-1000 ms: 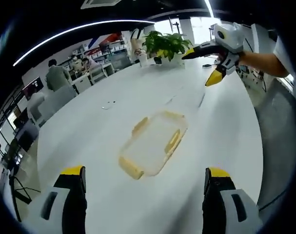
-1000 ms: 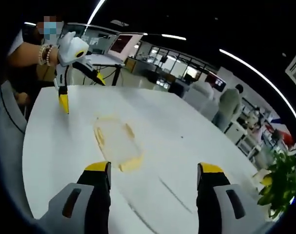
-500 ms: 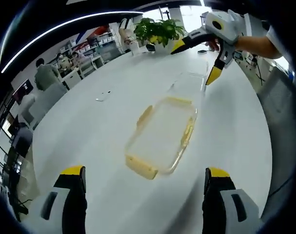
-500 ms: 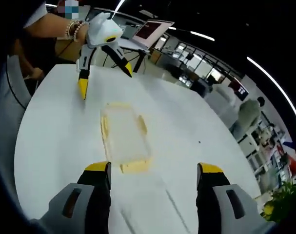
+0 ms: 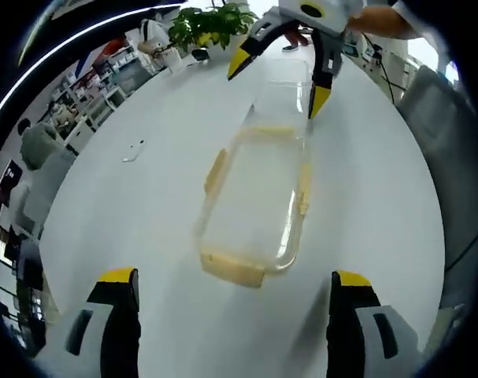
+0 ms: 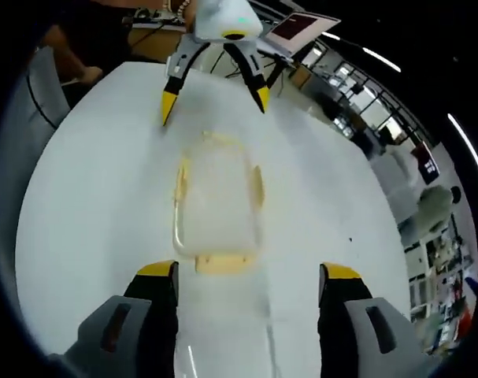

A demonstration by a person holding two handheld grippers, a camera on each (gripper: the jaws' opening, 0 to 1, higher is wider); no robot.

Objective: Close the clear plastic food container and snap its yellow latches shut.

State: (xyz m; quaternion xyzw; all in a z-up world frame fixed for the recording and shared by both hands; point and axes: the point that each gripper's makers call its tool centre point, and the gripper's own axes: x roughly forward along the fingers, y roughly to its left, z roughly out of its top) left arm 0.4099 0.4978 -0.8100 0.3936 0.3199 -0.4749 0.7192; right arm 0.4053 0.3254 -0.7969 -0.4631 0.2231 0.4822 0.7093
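Left gripper (image 5: pixel 235 295): jaws spread wide, nothing between them, yellow-tipped fingers (image 5: pixel 117 277) over bare table. Right gripper (image 6: pixel 246 287): likewise released and empty; from the left gripper view it (image 5: pixel 279 63) hangs at the far end of the container, jaws apart.

Clear plastic food container (image 5: pixel 257 203) lies flat on the white table (image 5: pixel 128 213), between the two grippers, long axis running from one to the other. From the right gripper view the container (image 6: pixel 216 206) sits just ahead of the jaws, near-end latch (image 6: pixel 220 264) closest.

Judgement: approach stage; no latch is touched yet. Whether the lid is seated cannot be told. To do it well: press the lid down evenly first, steady one end with one gripper, then push each latch against the wall until it snaps; opposite pairs in turn.

Materials: thin transparent plastic, rounded-rectangle outline, glossy. Yellow latches (image 5: pixel 232 270) opaque, strip-shaped, on ends and long sides. Table smooth, matte white, likely slippery. A potted plant (image 5: pixel 209 22) stands beyond.
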